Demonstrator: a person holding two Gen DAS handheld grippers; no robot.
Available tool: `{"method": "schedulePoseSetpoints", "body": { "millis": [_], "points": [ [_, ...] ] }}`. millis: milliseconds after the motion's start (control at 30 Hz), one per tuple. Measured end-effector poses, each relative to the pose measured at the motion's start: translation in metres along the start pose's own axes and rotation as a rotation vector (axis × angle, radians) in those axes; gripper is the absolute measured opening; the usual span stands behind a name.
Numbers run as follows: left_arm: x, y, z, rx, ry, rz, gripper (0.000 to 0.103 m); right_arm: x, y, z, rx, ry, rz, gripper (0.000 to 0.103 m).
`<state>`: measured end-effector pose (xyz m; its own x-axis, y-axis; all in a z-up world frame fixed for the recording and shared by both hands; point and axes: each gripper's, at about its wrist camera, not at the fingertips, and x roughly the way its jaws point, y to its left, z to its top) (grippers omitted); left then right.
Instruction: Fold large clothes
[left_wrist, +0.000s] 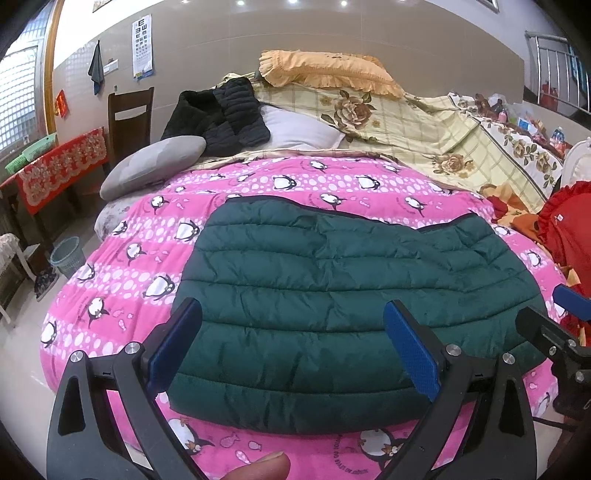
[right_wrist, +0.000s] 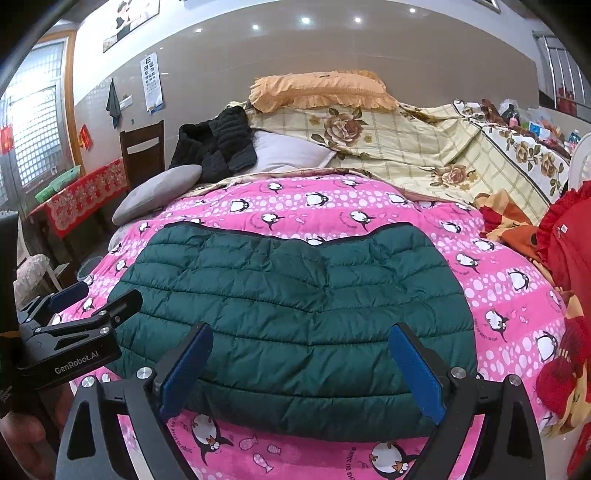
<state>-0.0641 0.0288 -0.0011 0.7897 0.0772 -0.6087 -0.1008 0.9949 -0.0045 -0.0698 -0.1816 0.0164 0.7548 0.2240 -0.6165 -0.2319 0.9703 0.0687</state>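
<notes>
Green jacket (left_wrist: 332, 295) flat on penguin quilt (left_wrist: 258, 184) | beneath, ahead of both claws | left claw (left_wrist: 295, 343) agape | right claw (right_wrist: 301, 369) agape

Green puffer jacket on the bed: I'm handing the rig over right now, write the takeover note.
Left gripper: jaws open, empty, hovering over the near edge of the green puffer jacket.
Right gripper: jaws open, empty, over the same near edge, beside the left one.
Jacket: lies flat on the pink penguin quilt, already a compact block with no sleeves sticking out, so it appears partly folded.
Black jacket: piled at the head of the bed, untouched.
Left: probably grip the near edge, fold it away to finish, then the black jacket.
</notes>
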Motion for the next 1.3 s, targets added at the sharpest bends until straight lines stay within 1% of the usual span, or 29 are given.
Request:
{"method": "schedulePoseSetpoints", "body": {
  "millis": [400,600,733,967,1300],
  "points": [
    [0.0,-0.003,-0.002,-0.003,0.01,-0.004,0.099,0.001,0.005,-0.002,-0.004,0.004,-0.002,0.095],
    [-0.005,-0.008,-0.003,-0.01,0.0,0.007,0.099,-0.002,0.01,-0.003,0.015,-0.009,-0.011,0.095],
    [-0.006,-0.008,-0.003,-0.012,-0.002,0.005,0.099,-0.005,0.016,-0.002,-0.002,-0.017,-0.033,0.095],
    [-0.008,-0.01,-0.003,-0.017,-0.003,0.009,0.099,-0.006,0.017,-0.003,-0.002,-0.021,-0.035,0.095],
    [-0.012,-0.016,-0.004,0.003,-0.01,0.02,0.099,-0.009,0.018,-0.003,0.005,-0.023,-0.04,0.095]
  ]
}}
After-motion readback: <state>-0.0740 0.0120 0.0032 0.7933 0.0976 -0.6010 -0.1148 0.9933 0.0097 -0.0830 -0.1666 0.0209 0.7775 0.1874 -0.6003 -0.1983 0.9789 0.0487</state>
